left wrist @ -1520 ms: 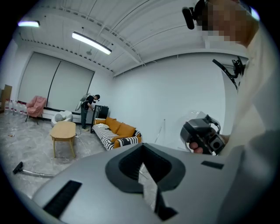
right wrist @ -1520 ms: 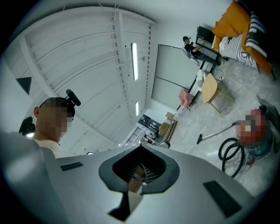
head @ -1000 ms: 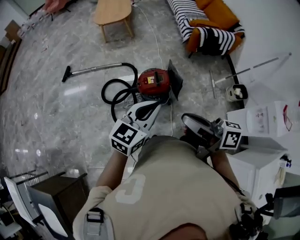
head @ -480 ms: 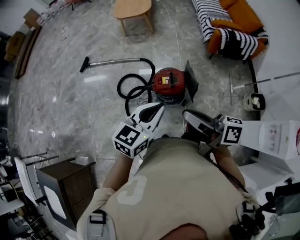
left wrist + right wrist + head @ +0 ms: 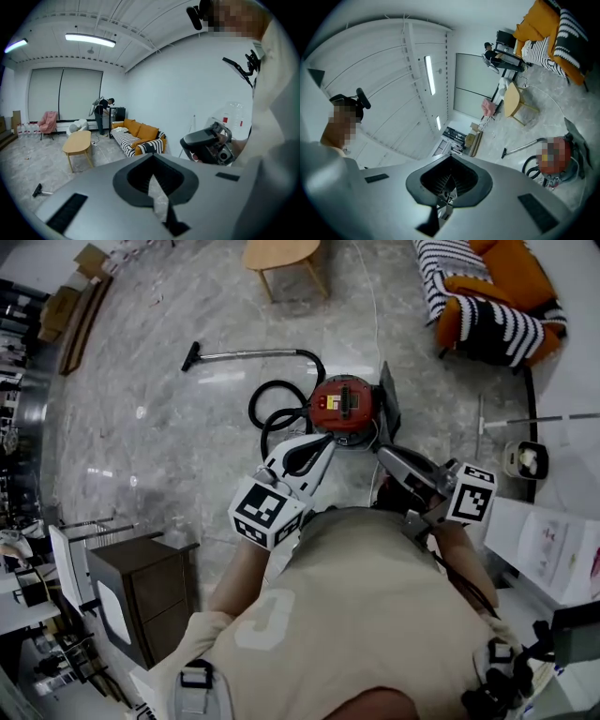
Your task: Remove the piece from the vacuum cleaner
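Note:
The red canister vacuum cleaner (image 5: 343, 405) sits on the marble floor, its dark lid flap (image 5: 387, 401) tilted up on the right side. Its black hose (image 5: 274, 414) coils to the left and runs into a metal wand (image 5: 249, 354) with a floor nozzle (image 5: 190, 357). My left gripper (image 5: 322, 443) is shut and empty, its tip just short of the canister's near side. My right gripper (image 5: 385, 455) is also shut and empty, below the lid flap. The right gripper view shows the canister (image 5: 555, 158) low at the right, beyond the closed jaw tips (image 5: 450, 161).
A wooden oval table (image 5: 281, 253) and a striped orange sofa (image 5: 487, 298) stand at the far side. A mop and bucket (image 5: 525, 458) lie right of the vacuum, by a white unit (image 5: 548, 545). A dark cabinet (image 5: 141, 585) stands at the near left. Someone stands far off (image 5: 101, 114).
Both grippers have moved forward towards the vacuum cleaner and now reach its near side. The view has shifted with me. Both grippers stay shut and empty.

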The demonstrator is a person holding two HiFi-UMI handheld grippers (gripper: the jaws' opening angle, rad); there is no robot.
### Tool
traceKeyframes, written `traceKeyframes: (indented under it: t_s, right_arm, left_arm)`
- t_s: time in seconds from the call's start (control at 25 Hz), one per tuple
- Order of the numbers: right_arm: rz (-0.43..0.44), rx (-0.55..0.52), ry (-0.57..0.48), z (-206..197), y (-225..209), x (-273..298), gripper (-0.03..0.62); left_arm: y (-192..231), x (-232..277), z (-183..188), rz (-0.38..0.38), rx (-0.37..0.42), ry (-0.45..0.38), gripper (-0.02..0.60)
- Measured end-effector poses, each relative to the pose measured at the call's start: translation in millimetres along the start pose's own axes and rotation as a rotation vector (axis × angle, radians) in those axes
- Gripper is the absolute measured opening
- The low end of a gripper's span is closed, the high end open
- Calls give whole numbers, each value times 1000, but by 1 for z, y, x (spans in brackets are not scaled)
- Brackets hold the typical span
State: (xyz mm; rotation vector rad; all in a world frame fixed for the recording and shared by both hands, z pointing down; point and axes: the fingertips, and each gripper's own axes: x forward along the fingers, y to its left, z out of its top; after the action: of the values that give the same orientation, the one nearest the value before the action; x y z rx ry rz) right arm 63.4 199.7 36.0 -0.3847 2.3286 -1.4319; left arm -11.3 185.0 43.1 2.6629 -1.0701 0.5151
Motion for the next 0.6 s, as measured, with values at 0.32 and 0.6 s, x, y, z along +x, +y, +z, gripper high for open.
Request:
traceKeyframes:
  t_s: [0.32,0.6]
  right_arm:
    - [-56,-90,98,28,-43,-32,2]
    - [-191,-223,55,35,-75,-48,2]
  left_arm:
    - [-17,42,17,30,-84,29,-3]
    - [-7,65,5,49,43,143,-3]
